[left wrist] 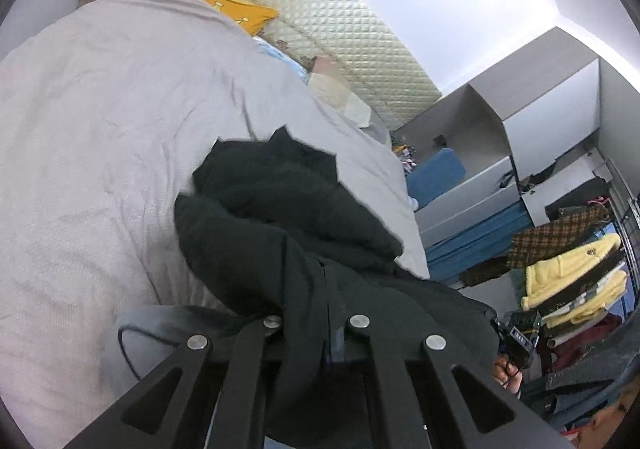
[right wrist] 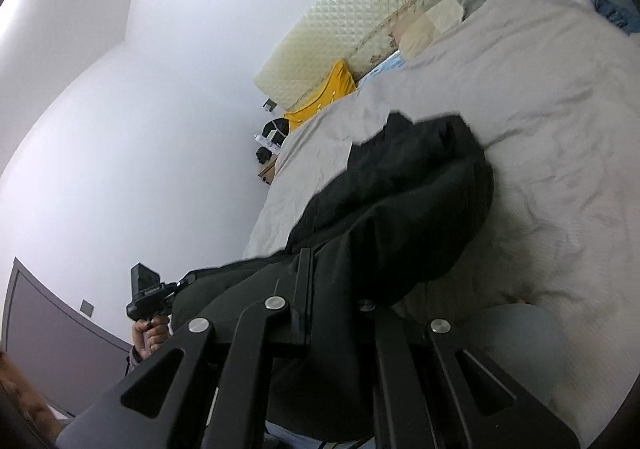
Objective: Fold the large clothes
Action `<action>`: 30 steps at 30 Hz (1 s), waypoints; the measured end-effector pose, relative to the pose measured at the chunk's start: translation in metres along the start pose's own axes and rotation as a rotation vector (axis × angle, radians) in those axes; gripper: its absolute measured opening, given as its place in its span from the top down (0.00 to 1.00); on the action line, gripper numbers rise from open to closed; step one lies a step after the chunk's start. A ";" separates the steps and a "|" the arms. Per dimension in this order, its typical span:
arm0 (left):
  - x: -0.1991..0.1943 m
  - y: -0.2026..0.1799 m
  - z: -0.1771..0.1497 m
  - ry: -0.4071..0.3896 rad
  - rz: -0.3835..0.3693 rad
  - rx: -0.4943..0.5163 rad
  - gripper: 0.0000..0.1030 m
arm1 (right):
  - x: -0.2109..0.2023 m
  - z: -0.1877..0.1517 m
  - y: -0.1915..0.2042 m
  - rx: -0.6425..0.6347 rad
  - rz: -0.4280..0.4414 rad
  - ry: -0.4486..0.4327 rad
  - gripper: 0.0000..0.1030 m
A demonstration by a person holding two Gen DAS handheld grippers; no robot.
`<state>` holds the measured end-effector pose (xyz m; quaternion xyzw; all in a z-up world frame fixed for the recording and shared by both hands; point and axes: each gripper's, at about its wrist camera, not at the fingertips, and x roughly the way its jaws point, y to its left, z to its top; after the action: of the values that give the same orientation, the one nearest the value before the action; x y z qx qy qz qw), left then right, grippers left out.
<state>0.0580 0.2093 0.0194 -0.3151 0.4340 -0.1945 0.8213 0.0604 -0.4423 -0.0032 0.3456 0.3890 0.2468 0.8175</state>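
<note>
Black and puffy, the coat [left wrist: 288, 217] is bunching up, stretching away from us over the grey bed [left wrist: 100, 129]. We are pinching it with both the left gripper [left wrist: 310, 313] and the right gripper [right wrist: 332, 289].

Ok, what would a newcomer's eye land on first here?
The black garment, bunched on the grey bed and clamped by both the left gripper and right gripper. Then the yellow pillow at the quilted headboard.
</note>
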 end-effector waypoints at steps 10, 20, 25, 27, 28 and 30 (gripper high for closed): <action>0.045 -0.026 0.078 -0.029 0.071 0.046 0.96 | 0.054 0.093 -0.016 0.052 -0.032 -0.017 0.94; 0.178 0.006 0.194 -0.006 0.259 -0.044 0.95 | 0.194 0.191 -0.108 0.282 -0.137 0.015 0.94; 0.264 0.036 0.224 0.085 0.389 -0.081 0.94 | 0.262 0.209 -0.183 0.437 -0.211 0.124 0.93; 0.295 0.046 0.235 0.114 0.427 -0.082 0.94 | 0.281 0.216 -0.203 0.451 -0.225 0.159 0.93; 0.306 0.050 0.236 0.130 0.443 -0.082 0.93 | 0.291 0.219 -0.213 0.454 -0.223 0.176 0.93; 0.334 0.064 0.244 0.196 0.470 -0.108 0.93 | 0.309 0.222 -0.233 0.470 -0.221 0.220 0.93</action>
<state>0.4478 0.1427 -0.1175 -0.2285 0.5826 -0.0046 0.7799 0.4487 -0.4663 -0.2216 0.4522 0.5572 0.0951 0.6900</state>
